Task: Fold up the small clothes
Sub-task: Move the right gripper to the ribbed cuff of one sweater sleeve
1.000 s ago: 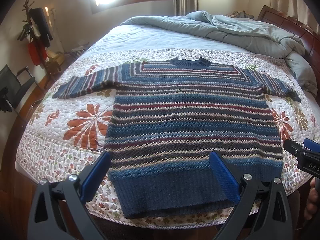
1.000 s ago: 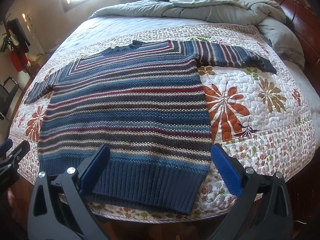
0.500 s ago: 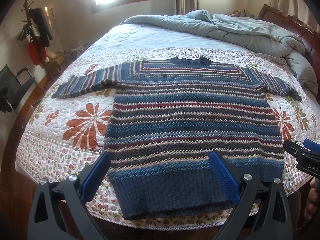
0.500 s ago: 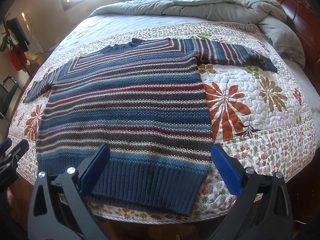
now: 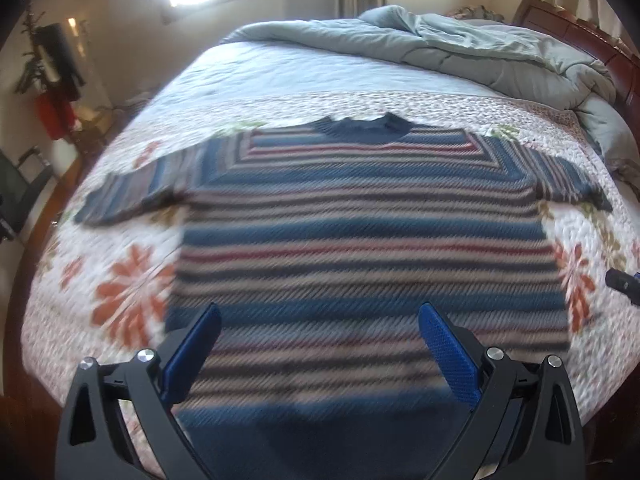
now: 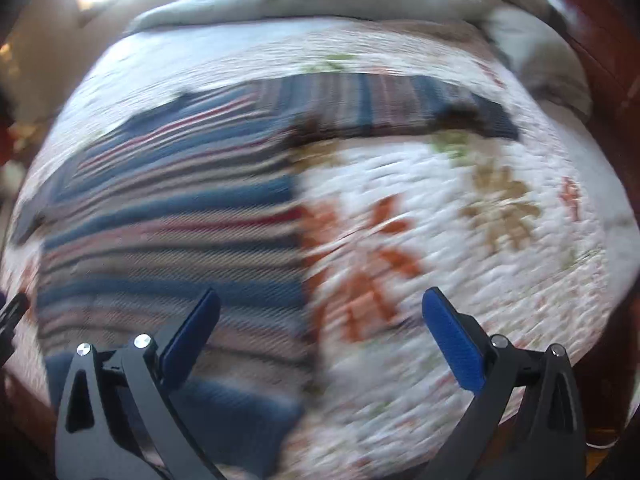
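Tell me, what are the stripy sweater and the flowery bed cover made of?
The sweater looks like knitted yarn, probably wool or acrylic: soft and matte, with ribbed texture running through its coloured stripes. The bed cover looks like quilted cotton: puffy stitched bumps with flowers printed on. Blur hides finer detail.

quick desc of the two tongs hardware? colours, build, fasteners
Both match. Left tongs: two black angular plastic arms with triangular cut-outs, each tipped with a flat blue pad of fine textured surface, and round silver screws at the joints. Right tongs: same black frame, blue pads, silver screws. No cables, sleeves or readable markings show.
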`<action>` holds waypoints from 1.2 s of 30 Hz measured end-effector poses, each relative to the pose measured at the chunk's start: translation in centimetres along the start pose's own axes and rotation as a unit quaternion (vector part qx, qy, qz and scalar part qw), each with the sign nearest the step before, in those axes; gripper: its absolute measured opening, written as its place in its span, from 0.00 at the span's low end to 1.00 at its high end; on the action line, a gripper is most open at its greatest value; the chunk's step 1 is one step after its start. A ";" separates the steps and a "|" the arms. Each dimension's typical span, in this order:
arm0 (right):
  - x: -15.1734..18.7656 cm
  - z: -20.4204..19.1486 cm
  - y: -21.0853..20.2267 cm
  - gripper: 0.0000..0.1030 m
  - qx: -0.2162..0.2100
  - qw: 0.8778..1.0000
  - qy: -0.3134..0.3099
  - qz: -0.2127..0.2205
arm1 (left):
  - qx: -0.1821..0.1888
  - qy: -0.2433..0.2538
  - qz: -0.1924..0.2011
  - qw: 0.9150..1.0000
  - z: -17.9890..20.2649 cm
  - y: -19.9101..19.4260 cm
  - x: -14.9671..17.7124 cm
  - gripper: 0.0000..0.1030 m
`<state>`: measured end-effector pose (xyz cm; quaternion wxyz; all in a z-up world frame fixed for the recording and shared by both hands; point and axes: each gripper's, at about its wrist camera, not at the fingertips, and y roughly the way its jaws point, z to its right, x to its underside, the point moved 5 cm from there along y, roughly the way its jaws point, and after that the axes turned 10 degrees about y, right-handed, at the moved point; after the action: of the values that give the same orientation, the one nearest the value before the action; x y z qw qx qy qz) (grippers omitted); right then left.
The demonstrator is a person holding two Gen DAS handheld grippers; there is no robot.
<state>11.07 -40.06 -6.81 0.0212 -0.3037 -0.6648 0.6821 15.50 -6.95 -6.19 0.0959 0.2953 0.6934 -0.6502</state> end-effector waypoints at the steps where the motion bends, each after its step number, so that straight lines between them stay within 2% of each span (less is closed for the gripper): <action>1: -2.3 2.1 1.1 0.98 0.015 1.000 0.017 -0.006 | 0.005 -0.001 -0.001 1.000 0.6 0.4 -0.9 0.96; 3: -5.8 5.4 3.1 0.98 0.039 0.998 0.039 -0.021 | 0.016 -0.003 -0.005 1.000 2.4 2.0 -3.7 0.96; 4: -8.1 7.4 4.6 0.98 0.052 0.997 0.049 -0.032 | 0.021 -0.002 -0.008 1.000 4.0 3.5 -6.1 0.96; 7: -12.9 11.5 8.2 0.98 0.053 0.993 0.083 -0.063 | 0.025 0.013 -0.008 1.000 7.6 6.6 -10.6 0.96; 10: -16.8 15.4 11.5 0.98 0.059 0.987 0.122 -0.085 | 0.039 0.019 -0.008 0.999 11.1 9.5 -13.7 0.96; 13: -19.2 17.8 14.4 0.97 0.064 0.982 0.143 -0.108 | 0.052 0.018 -0.019 0.998 14.1 12.3 -15.3 0.96; 16: -20.4 19.3 16.8 0.97 0.053 0.977 0.164 -0.125 | 0.062 0.014 -0.031 0.998 16.1 14.5 -15.8 0.96; 20: -20.9 19.9 18.5 0.97 0.049 0.976 0.161 -0.136 | 0.068 0.013 -0.040 0.997 18.6 16.6 -16.7 0.96; 23: -21.3 21.0 18.7 0.97 0.016 0.974 0.179 -0.134 | 0.070 0.017 -0.043 0.996 19.8 17.4 -17.2 0.96; 30: -21.1 23.7 16.5 0.97 -0.028 0.967 0.212 -0.136 | 0.058 0.034 -0.033 0.997 20.2 17.8 -17.1 0.96; 36: -21.1 25.0 13.3 0.97 -0.019 0.972 0.205 -0.118 | 0.046 0.031 -0.042 0.998 19.4 18.9 -16.4 0.96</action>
<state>22.23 -73.12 -12.63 0.2312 -0.3568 -0.6901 0.5856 33.98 -30.59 -16.33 0.0330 0.2898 0.6771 -0.6756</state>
